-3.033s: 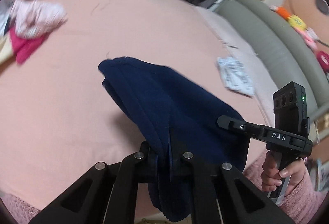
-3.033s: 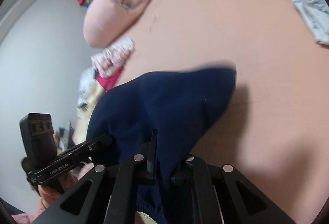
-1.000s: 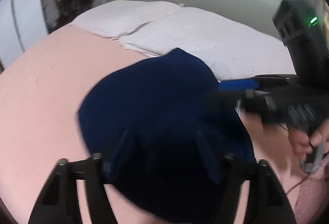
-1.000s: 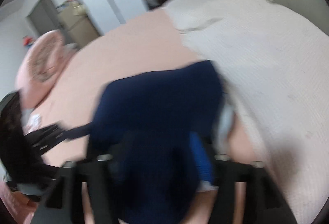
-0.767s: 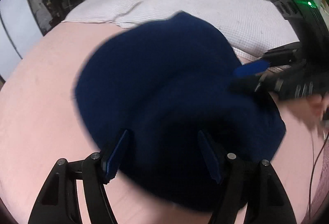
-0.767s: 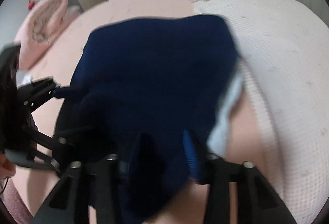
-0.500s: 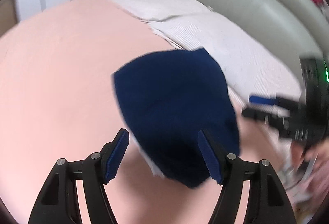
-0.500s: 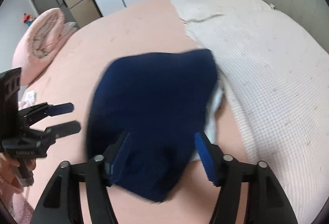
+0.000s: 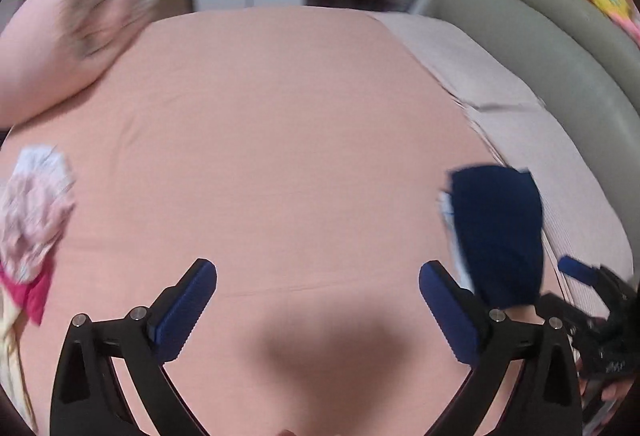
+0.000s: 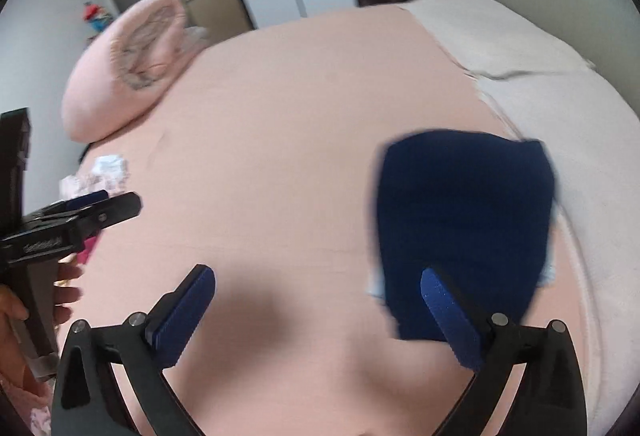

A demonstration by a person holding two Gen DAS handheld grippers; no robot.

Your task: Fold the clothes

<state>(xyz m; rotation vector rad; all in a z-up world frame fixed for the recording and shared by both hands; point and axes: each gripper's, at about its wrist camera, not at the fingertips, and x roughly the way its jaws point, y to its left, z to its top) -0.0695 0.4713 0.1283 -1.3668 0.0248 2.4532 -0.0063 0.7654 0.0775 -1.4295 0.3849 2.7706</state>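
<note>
A folded navy blue garment (image 10: 464,228) lies on the pink bed sheet (image 10: 280,139) near the white blanket, on top of a pale folded item whose edges peek out. It also shows in the left wrist view (image 9: 500,232) at the right. My left gripper (image 9: 318,310) is open and empty over bare sheet, left of the garment. My right gripper (image 10: 318,310) is open and empty, its right finger (image 10: 450,318) in front of the garment's near edge. The left gripper shows at the left of the right wrist view (image 10: 96,205).
A pile of pink and white clothes (image 9: 32,220) lies at the sheet's left edge. A rolled pink duvet (image 10: 128,63) sits at the far left. A white blanket (image 10: 560,123) and grey headboard (image 9: 552,51) run along the right.
Both grippers held the navy garment, carried it right, set it down by the white blanket and opened. Both have since drawn back, the left swinging left away from it.
</note>
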